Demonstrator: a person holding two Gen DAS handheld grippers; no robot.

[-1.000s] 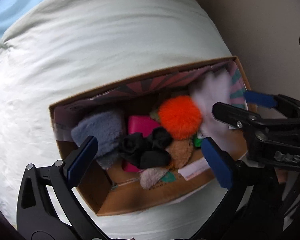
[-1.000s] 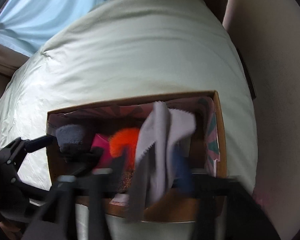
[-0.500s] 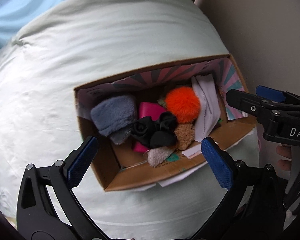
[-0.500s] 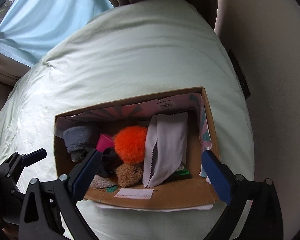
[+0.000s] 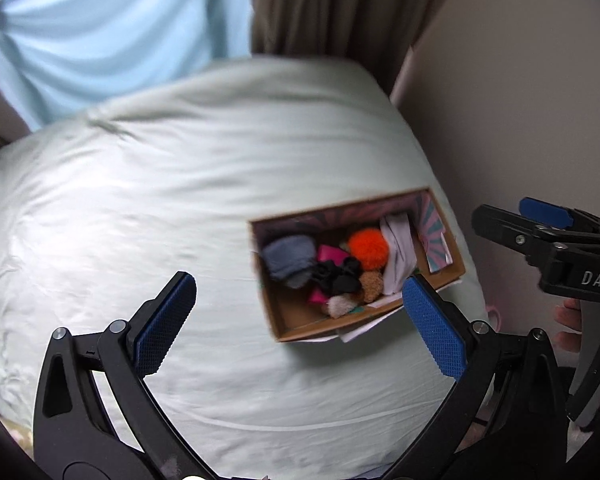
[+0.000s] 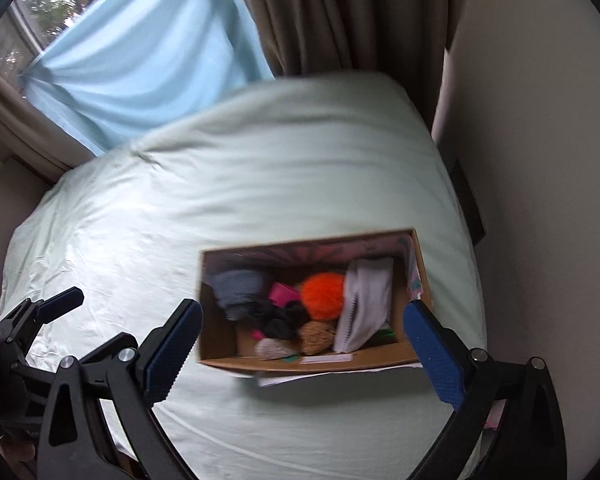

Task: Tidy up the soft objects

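Note:
A cardboard box (image 5: pixel 288 322) (image 6: pixel 220 344) sits on the bed near its right edge. It holds an orange pom-pom (image 5: pixel 368 249) (image 6: pixel 323 295), a white cloth (image 5: pixel 396 262) (image 6: pixel 366 308), a grey plush piece (image 5: pixel 290 258) (image 6: pixel 236 286), a black fabric piece (image 5: pixel 338 276) (image 6: pixel 282 320), a pink item (image 5: pixel 330 254) and small tan and beige pieces (image 5: pixel 371 284) (image 6: pixel 316 336). My left gripper (image 5: pixel 300 320) is open and empty, held back above the bed. My right gripper (image 6: pixel 304 352) is open and empty above the box's near side.
The pale green bedsheet (image 5: pixel 160 208) (image 6: pixel 260 184) spreads wide to the left of the box. A wall (image 5: pixel 520 100) runs close along the bed's right side. A brown curtain (image 6: pixel 340 12) and a blue curtain (image 6: pixel 140 60) hang behind the bed.
My right gripper let go of the white cloth, which now lies in the box. Both grippers have drawn back and up, so the box looks smaller.

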